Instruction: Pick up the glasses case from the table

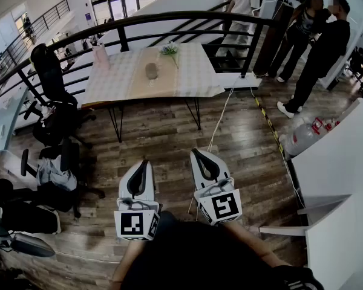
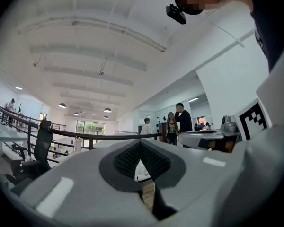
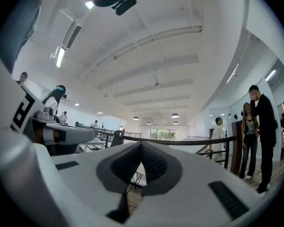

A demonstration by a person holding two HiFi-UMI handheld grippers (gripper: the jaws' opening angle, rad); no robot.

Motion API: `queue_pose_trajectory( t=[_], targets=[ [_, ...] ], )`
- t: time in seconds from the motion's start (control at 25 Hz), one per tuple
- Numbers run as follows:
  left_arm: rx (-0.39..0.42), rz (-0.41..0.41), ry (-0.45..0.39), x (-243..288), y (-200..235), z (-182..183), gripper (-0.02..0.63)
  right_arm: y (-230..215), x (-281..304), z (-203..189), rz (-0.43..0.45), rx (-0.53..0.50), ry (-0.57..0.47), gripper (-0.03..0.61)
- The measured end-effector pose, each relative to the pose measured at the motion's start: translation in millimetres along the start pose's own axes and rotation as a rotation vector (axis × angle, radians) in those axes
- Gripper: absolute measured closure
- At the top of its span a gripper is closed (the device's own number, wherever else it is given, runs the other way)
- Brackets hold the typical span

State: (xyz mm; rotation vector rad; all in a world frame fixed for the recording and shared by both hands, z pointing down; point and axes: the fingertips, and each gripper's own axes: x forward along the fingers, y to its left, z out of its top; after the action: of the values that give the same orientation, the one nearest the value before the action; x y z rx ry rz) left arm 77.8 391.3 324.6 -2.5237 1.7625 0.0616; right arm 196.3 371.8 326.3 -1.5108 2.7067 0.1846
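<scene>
"Confirming jaw state first: how does the left gripper point(image 2: 141, 143) stand?" asks the inspector.

"Pressed together," the operator replies. "In the left gripper view the two ribbed pads meet at the tip, with nothing between them. The right gripper point(image 3: 142, 144) reads the same in its own view: tips closed on each other, nothing pinched."

"Position of both units?"

"In the head view the left gripper point(image 1: 144, 165) and right gripper point(image 1: 198, 156) are side by side, held level over the wood floor point(image 1: 169, 138). Both point toward 12 o'clock and are well apart from the table point(image 1: 109, 83)."

"Location of the glasses case?"

"The glasses case point(image 1: 151, 71) lies on the tan runner point(image 1: 146, 86) near the middle of the table, at 12 o'clock from the grippers. It is a grey oval item. Neither gripper touches it."

"Adjacent items on the table?"

"A small bunch of flowers point(image 1: 169, 49) sits at 1 o'clock from the case. A pink bottle point(image 1: 100, 56) stands at 10 o'clock from it, near the far left corner."

"Surroundings?"

"A dark curved railing point(image 1: 169, 18) runs behind the table. A black office chair point(image 1: 48, 71) stands at 9 o'clock from the table. A group of people point(image 1: 317, 47) stands at 2 o'clock from the grippers. A cable point(image 1: 221, 116) runs across the floor from the table's right end."
</scene>
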Motion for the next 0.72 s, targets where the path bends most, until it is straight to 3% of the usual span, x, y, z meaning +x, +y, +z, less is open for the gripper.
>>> queue_pose_trajectory(
  t=[0.44,0.72],
  targets=[
    [-0.033,-0.036,0.036,20.0,-3.8,-21.0,0.601,-12.9,18.1,-24.0,0.008,0.088,0.008,0.568],
    [-0.07,-0.109,0.039,73.0,20.5,-43.9,0.601,-29.7,69.6,-46.7,-0.007,0.06,0.061,0.566]
  ],
)
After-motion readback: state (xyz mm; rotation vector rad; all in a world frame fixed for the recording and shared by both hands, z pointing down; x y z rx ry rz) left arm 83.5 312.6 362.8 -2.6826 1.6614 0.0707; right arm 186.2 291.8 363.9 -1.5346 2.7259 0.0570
